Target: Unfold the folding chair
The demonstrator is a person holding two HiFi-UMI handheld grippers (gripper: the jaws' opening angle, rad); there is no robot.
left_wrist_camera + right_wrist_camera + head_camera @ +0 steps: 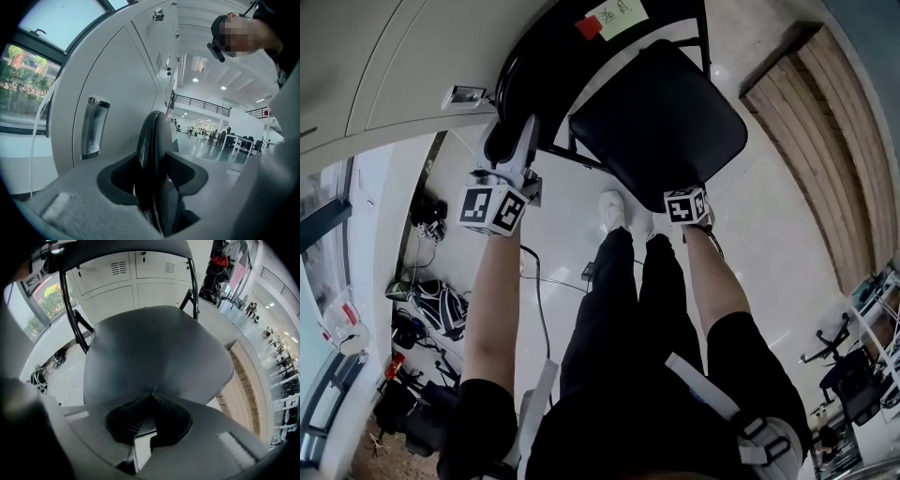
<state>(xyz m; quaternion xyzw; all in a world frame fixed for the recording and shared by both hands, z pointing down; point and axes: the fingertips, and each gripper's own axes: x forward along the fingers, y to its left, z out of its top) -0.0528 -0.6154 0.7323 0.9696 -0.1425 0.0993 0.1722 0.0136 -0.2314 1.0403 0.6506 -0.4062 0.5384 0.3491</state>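
A black folding chair stands before me with its padded seat (661, 117) folded down and its backrest (553, 56) beyond it, a paper tag stuck on top. My left gripper (502, 141) holds the backrest's side edge; in the left gripper view the backrest (152, 136) runs edge-on between both pads (183, 171), which press on it. My right gripper (689, 202) points down at the seat's near edge. In the right gripper view its fingertips (151, 397) meet with nothing between them, just over the seat (154, 352). The black tube frame (70, 310) rises to the backrest.
White lockers (356, 66) stand behind the chair, one with a recessed handle (93, 126). A wooden floor strip (825, 141) runs at the right. Bags and cables (431, 300) lie on the floor at left. The person's legs and white shoes (614, 211) are just below the seat.
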